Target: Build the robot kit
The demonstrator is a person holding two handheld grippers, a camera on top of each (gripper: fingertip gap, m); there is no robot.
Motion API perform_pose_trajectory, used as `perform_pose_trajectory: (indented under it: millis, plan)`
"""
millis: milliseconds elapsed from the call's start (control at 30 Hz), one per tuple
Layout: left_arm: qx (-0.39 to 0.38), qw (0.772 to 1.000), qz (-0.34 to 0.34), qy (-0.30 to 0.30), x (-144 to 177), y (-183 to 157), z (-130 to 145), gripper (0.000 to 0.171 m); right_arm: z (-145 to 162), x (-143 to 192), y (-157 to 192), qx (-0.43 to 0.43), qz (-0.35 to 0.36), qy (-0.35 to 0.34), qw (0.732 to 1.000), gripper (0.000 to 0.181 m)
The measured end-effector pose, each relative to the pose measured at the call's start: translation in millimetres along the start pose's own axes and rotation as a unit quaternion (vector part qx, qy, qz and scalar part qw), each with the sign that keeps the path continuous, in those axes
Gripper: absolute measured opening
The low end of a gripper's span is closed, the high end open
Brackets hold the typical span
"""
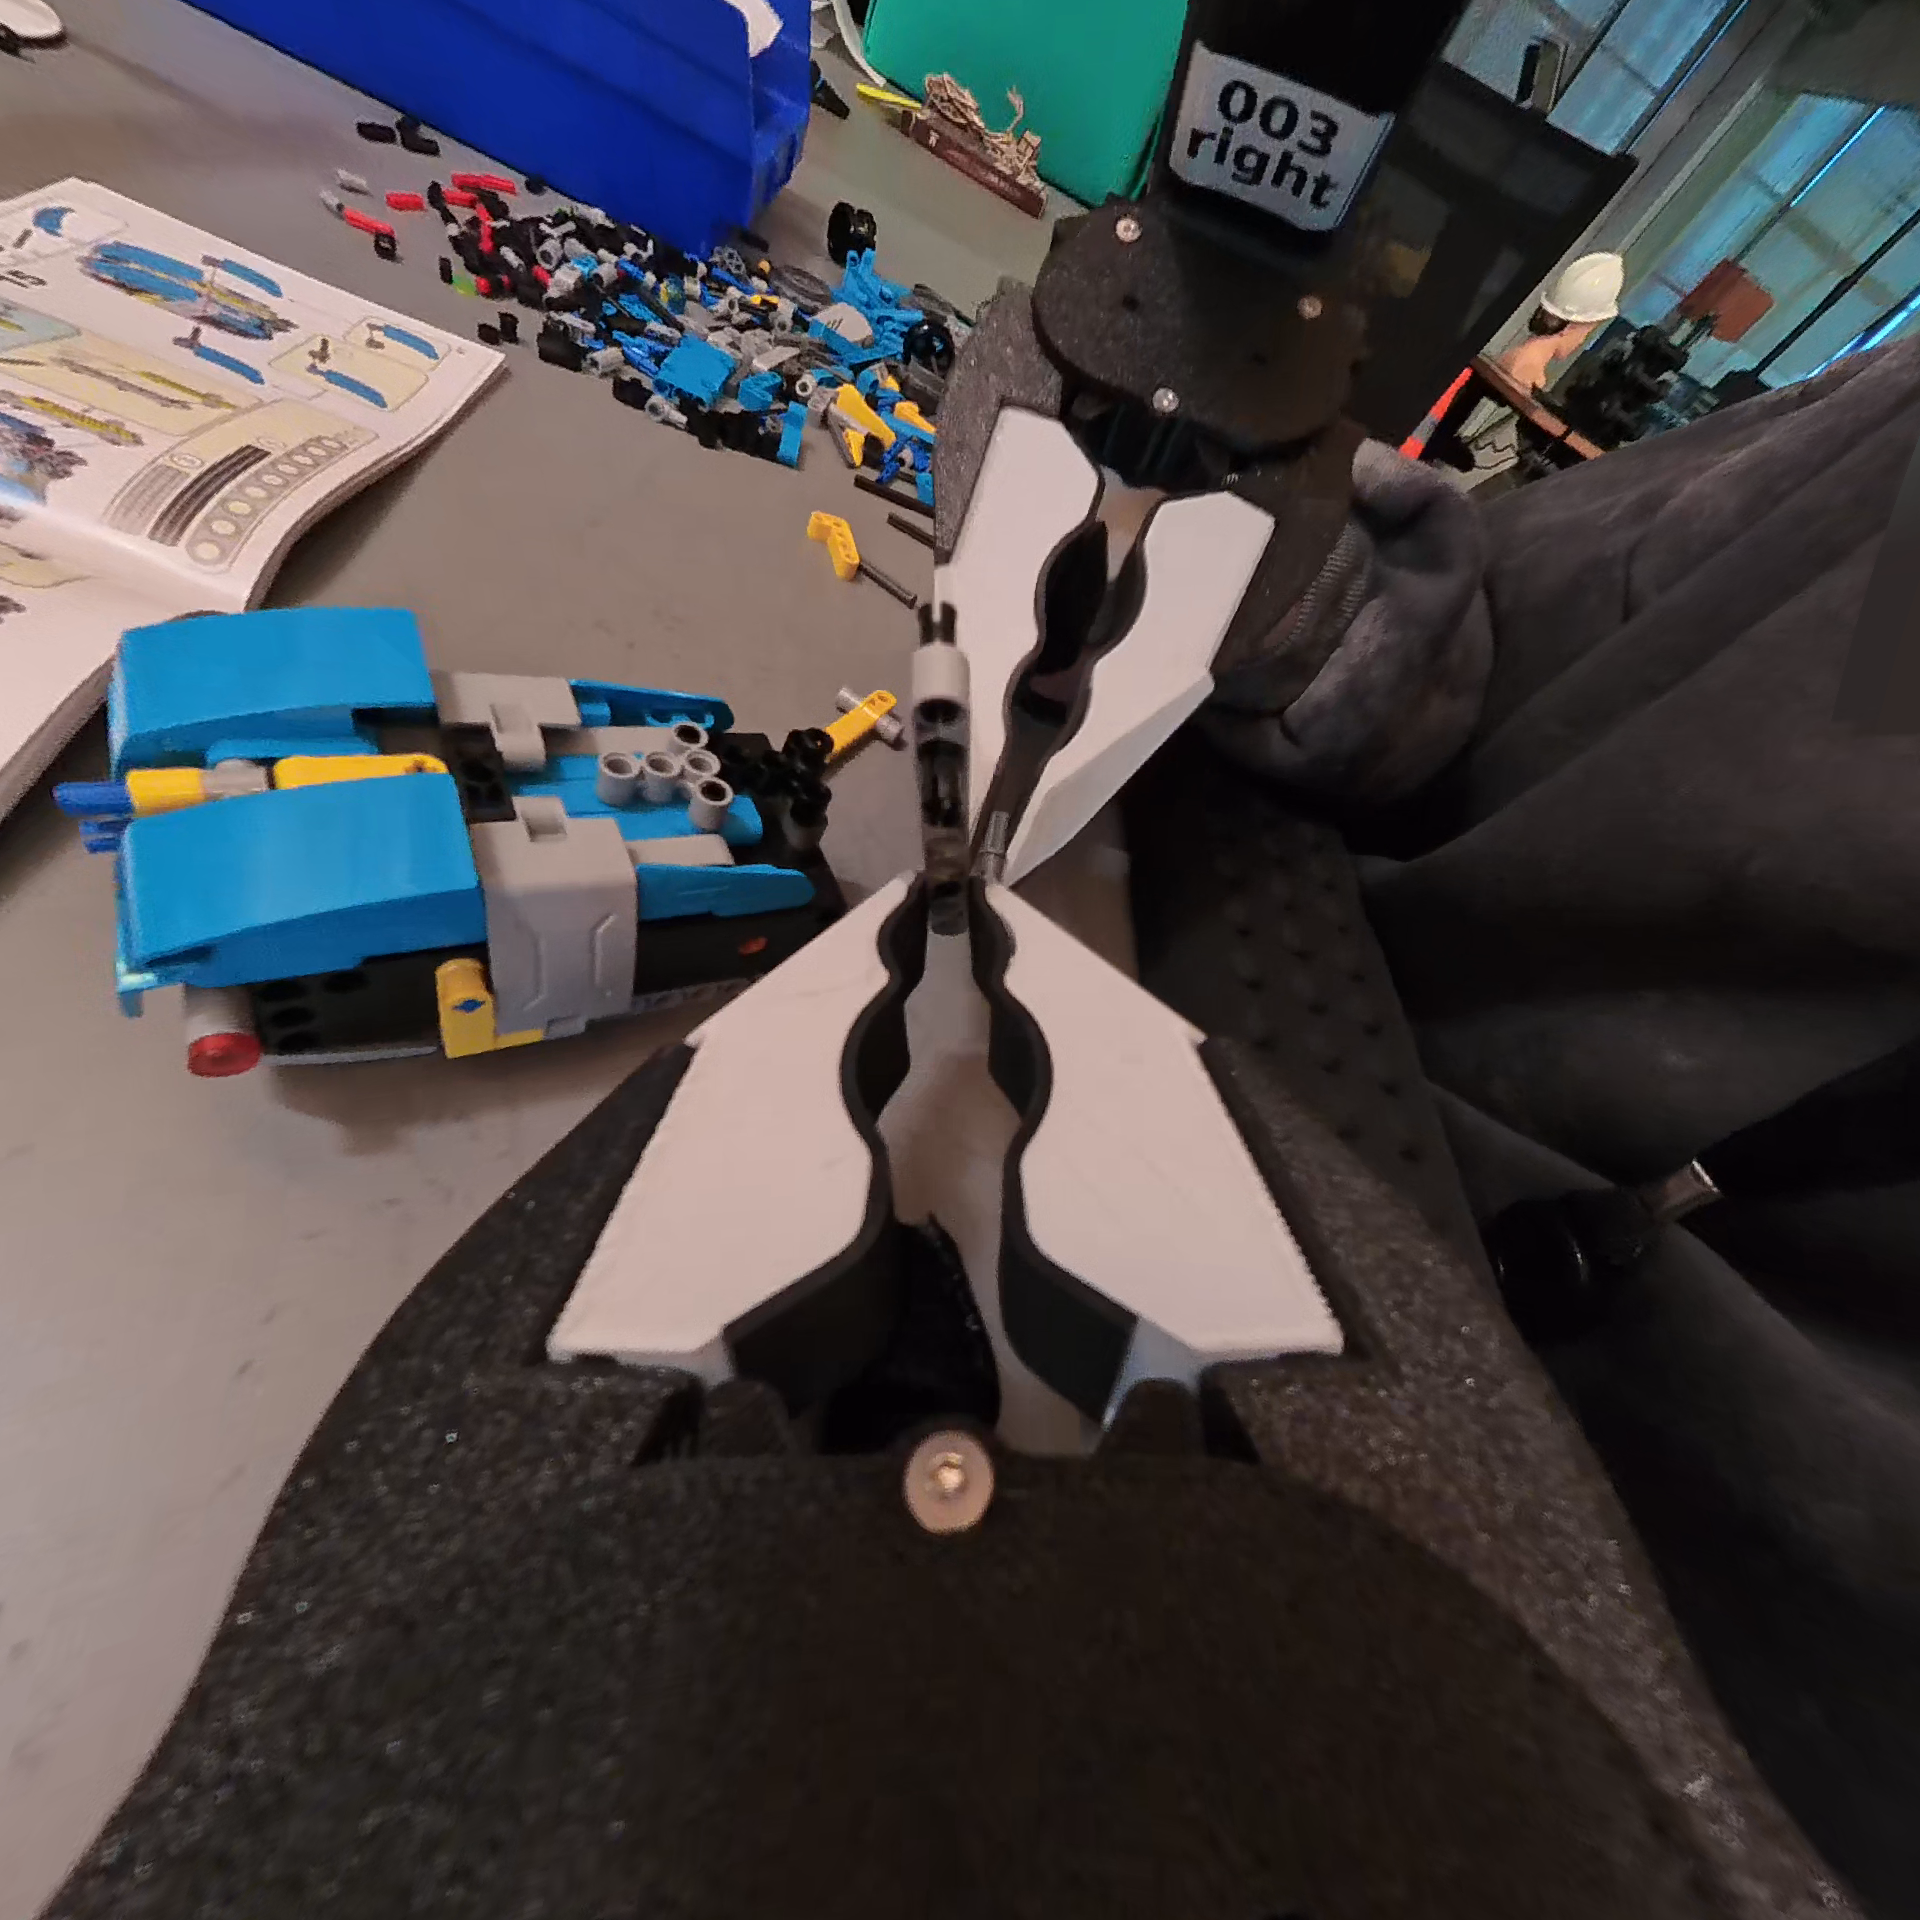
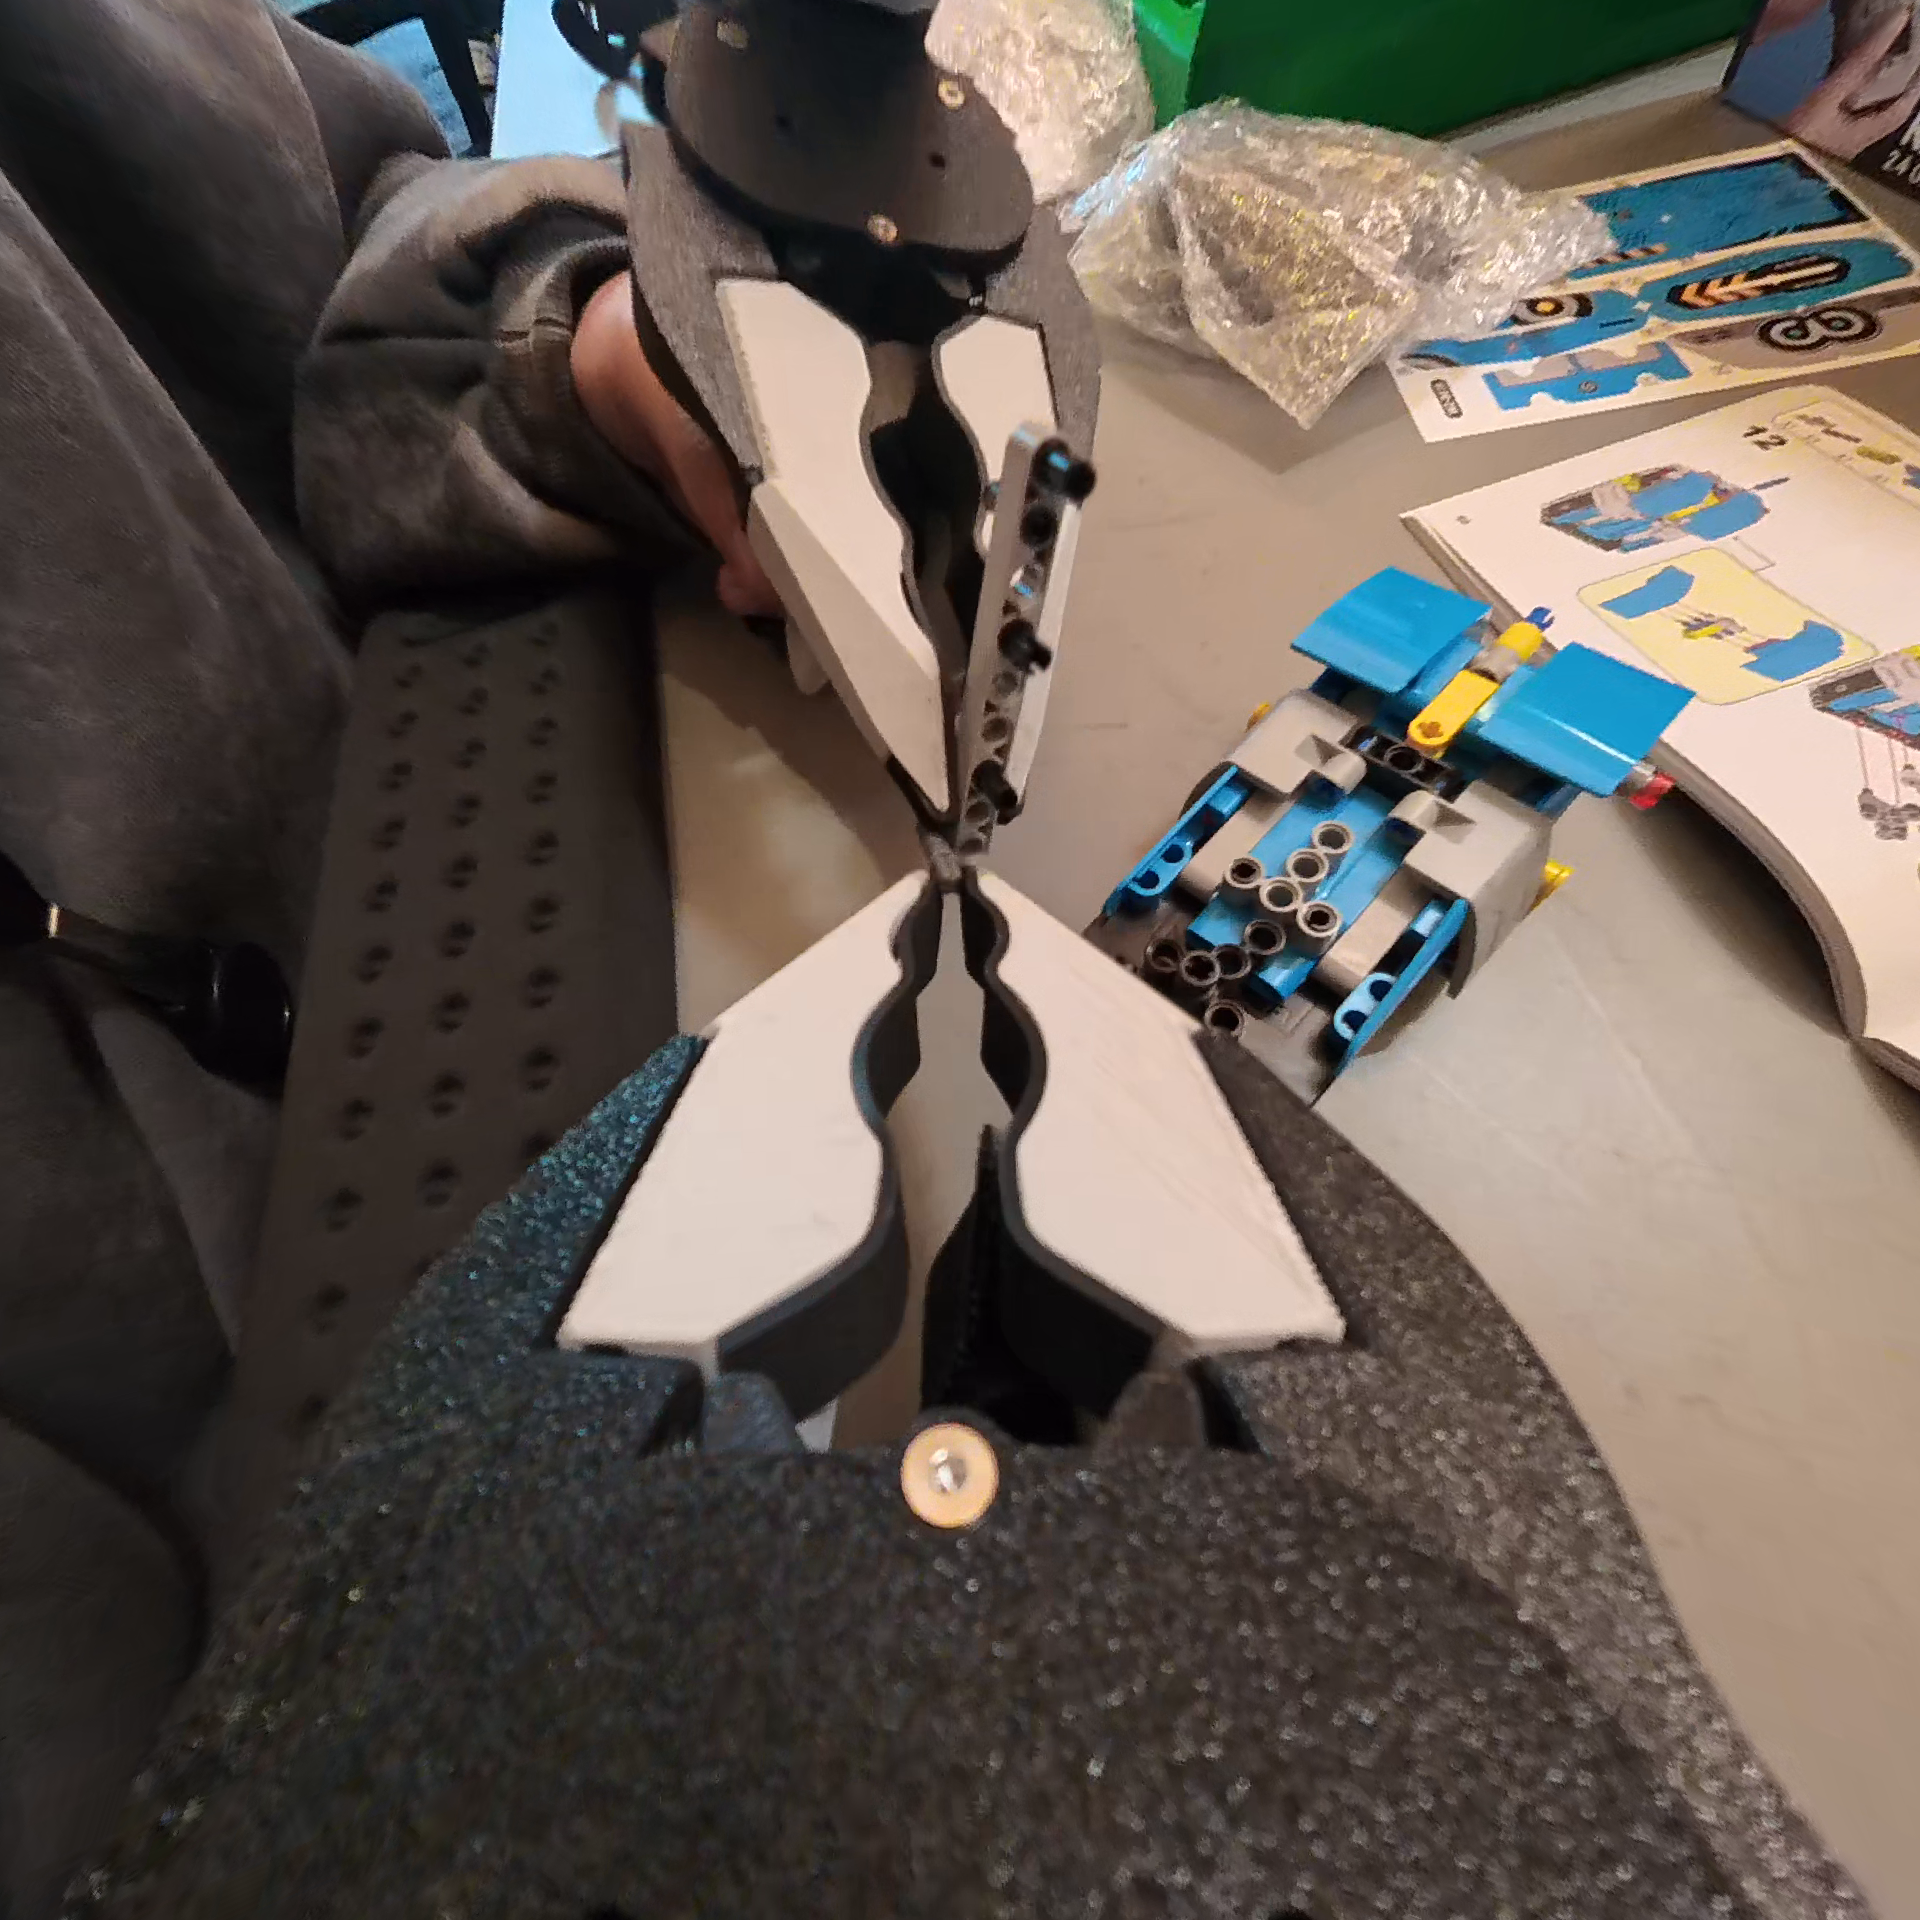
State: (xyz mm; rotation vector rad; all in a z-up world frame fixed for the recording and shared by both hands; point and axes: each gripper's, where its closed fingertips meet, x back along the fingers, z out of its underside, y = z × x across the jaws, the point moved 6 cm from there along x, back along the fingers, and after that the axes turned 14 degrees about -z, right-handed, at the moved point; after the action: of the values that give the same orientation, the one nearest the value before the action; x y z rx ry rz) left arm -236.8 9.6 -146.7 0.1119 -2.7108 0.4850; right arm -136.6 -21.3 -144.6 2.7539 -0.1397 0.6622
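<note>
My left gripper (image 1: pixel 945 891) is shut on the lower end of a grey holed beam (image 1: pixel 939 717) that stands upward and carries black pins. My right gripper (image 2: pixel 948 875) is shut on a small dark pin (image 2: pixel 947 860) and meets the left gripper (image 2: pixel 940 805) tip to tip at the beam's (image 2: pixel 1023 613) lower end. The right gripper also shows in the left wrist view (image 1: pixel 987 857), coming in from above. A blue, grey and black model car (image 1: pixel 416 831) lies on the grey table just left of both grippers. It also shows in the right wrist view (image 2: pixel 1382 862).
An open instruction booklet (image 1: pixel 156 416) (image 2: pixel 1766 675) lies beyond the car. A pile of loose parts (image 1: pixel 727 332) sits before a blue bin (image 1: pixel 571 83). Crumpled plastic bags (image 2: pixel 1299 239), a sticker sheet (image 2: pixel 1714 281) and a green box (image 2: pixel 1403 52) stand at the back. A person's grey sleeves (image 2: pixel 156 520) and a perforated dark seat (image 2: pixel 468 935) border the table edge. The tips of both grippers are at nearly the same place. Left tips and right tips are each some 12 cm from the perforated dark seat (image 2: pixel 468 935).
</note>
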Motion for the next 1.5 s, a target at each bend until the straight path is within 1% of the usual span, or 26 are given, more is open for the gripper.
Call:
perform_pose_trajectory:
  millis: [167, 267, 333, 400, 533, 600, 700, 800, 867, 1000, 1067, 1167, 1300, 1400, 1500]
  plan:
    - [-0.002, 1.000, -0.010, -0.009, -1, 0, -2, 0.007, -5, 6, 0, -0.004, -0.002, -0.032, 0.999, 0.000]
    - [0.000, 1.000, -0.015, -0.006, -2, 0, -2, 0.007, -2, 5, -2, -0.008, 0.004, -0.021, 1.000, 0.000]
    - [0.006, 1.000, -0.006, -0.007, -1, 0, -2, 0.007, 1, 6, -4, -0.013, 0.006, -0.015, 1.000, 0.000]
    - [0.008, 1.000, 0.000, 0.001, -4, -3, 0, 0.007, 2, 4, -3, -0.022, -0.006, -0.019, 1.000, 0.000]
    - [-0.006, 1.000, -0.015, 0.012, -7, -4, 2, 0.007, 6, 1, -4, -0.037, -0.015, -0.006, 0.999, 0.000]
    - [-0.001, 1.000, -0.014, 0.022, -8, -4, 4, 0.007, 7, -2, -3, -0.043, -0.028, -0.001, 0.999, 0.005]
    - [0.007, 0.999, -0.013, 0.038, -11, -4, 7, 0.007, 10, -5, -3, -0.031, -0.018, 0.020, 0.999, 0.003]
    - [0.009, 0.999, -0.012, 0.030, -9, -3, 6, 0.007, 8, -4, -1, -0.024, -0.023, 0.014, 0.999, 0.008]
    - [0.007, 0.999, -0.012, 0.034, -8, -1, 7, 0.007, 9, -3, -1, -0.029, -0.027, 0.013, 0.999, 0.009]
    - [-0.005, 0.999, -0.024, 0.040, 0, 8, 8, 0.007, 25, 3, -3, -0.036, -0.021, 0.057, 0.997, 0.010]
    - [-0.003, 0.999, -0.039, 0.029, 6, 16, 6, 0.007, 30, 4, -5, -0.042, -0.010, 0.073, 0.996, 0.012]
    - [0.016, 0.999, -0.030, 0.035, 8, 20, 6, 0.007, 31, -4, -6, -0.023, 0.010, 0.096, 0.995, 0.018]
    - [0.001, 0.998, -0.026, 0.059, 4, 16, 12, 0.007, 31, -14, -5, -0.014, 0.014, 0.118, 0.993, 0.019]
    - [-0.005, 0.998, -0.026, 0.061, 3, 13, 13, 0.007, 29, -14, -7, 0.007, 0.043, 0.122, 0.992, 0.018]
    - [0.003, 0.998, -0.027, 0.058, 4, 15, 12, 0.007, 32, -14, -12, -0.003, 0.063, 0.135, 0.989, 0.019]
